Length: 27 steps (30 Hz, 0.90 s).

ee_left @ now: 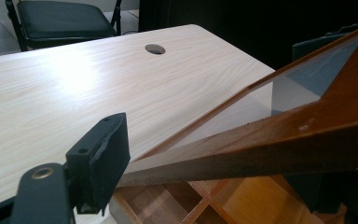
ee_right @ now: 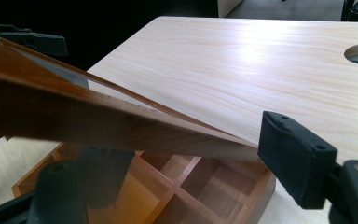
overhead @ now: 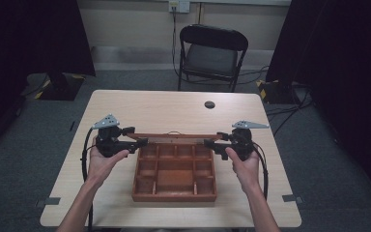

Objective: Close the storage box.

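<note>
Two tongs on one lid | left tongs clamp lid left corner | lid half-raised above box, mid-tabletop | right tongs clamp right corner | advice: swing both ends level, evenly.

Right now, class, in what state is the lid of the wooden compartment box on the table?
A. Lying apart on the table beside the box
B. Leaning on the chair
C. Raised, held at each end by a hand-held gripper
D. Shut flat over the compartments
C: the lid stands raised along the far edge of the box, with the left hand-held gripper and the right hand-held gripper at its two ends, compartments uncovered.
</note>
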Each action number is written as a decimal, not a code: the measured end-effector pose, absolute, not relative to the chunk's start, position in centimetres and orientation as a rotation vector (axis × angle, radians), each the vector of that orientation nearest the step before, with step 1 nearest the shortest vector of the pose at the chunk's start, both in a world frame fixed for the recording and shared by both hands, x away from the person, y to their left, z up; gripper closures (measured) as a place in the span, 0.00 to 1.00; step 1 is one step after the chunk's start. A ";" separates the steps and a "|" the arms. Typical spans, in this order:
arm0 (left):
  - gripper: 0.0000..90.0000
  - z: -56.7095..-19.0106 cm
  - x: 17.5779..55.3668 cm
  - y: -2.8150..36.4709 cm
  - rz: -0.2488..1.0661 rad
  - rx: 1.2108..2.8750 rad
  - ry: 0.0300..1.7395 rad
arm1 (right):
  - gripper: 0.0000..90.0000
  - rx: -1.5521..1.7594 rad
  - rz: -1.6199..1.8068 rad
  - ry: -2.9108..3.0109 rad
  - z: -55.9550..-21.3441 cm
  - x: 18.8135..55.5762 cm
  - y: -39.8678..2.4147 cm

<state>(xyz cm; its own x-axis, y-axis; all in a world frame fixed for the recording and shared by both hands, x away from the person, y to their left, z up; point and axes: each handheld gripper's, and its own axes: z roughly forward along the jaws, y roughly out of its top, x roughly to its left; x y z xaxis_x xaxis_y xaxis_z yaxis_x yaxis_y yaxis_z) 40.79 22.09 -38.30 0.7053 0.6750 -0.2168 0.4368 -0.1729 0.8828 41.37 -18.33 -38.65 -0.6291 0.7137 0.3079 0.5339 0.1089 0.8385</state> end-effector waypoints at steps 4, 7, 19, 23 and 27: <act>0.23 -38.4 40.5 22.0 0.266 1.809 0.874 | 0.28 1.262 1.531 2.198 -38.7 41.0 -18.4; 0.22 -38.5 40.2 22.0 0.234 1.802 0.866 | 0.28 1.261 1.527 2.200 -38.8 40.6 -18.5; 0.19 -39.1 39.3 21.6 0.263 1.845 0.846 | 0.27 1.267 1.528 2.204 -39.6 39.6 -18.6; 0.19 -39.4 38.9 21.5 0.266 1.851 0.845 | 0.27 1.263 1.520 2.210 -39.8 39.3 -18.6; 0.19 -39.7 38.7 21.5 0.270 1.853 0.844 | 0.27 1.263 1.515 2.219 -40.0 39.0 -18.6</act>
<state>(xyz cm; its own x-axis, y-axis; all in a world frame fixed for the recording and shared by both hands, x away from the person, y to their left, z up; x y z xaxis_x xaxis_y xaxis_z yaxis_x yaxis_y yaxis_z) 38.67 21.53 -39.72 0.7276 0.6590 -0.1903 0.4265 -0.2174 0.8780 39.00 -18.64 -40.04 -0.6260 0.7189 0.3022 0.5434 0.1242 0.8302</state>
